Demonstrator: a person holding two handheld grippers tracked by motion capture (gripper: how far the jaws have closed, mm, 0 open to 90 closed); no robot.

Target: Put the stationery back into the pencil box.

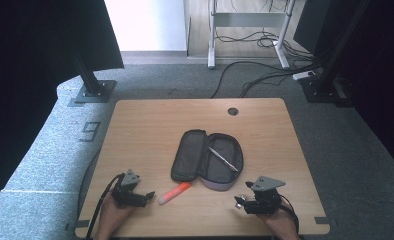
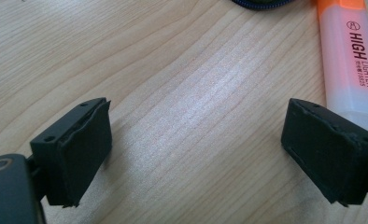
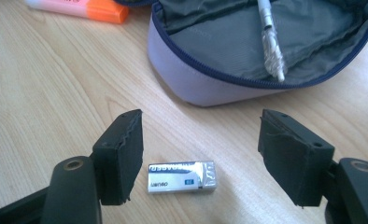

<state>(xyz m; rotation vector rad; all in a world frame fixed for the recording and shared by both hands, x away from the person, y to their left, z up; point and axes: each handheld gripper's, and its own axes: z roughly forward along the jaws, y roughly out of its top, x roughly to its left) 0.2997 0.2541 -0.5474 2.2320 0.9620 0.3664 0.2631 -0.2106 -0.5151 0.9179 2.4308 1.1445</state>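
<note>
Hand-held gripper (image 3: 201,158) astride small eraser (image 3: 182,177)

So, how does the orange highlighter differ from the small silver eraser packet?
The orange highlighter is a long plastic marker lying beside the left gripper; the small silver eraser packet is a short wrapped block lying between the open jaws of the right gripper. Both lie flat on the wooden table, outside the open pencil case.

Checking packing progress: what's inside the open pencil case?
One pen lies in the pencil case, on the grey lining of its right half. The left half looks empty; anything under the lining folds is hidden.
</note>
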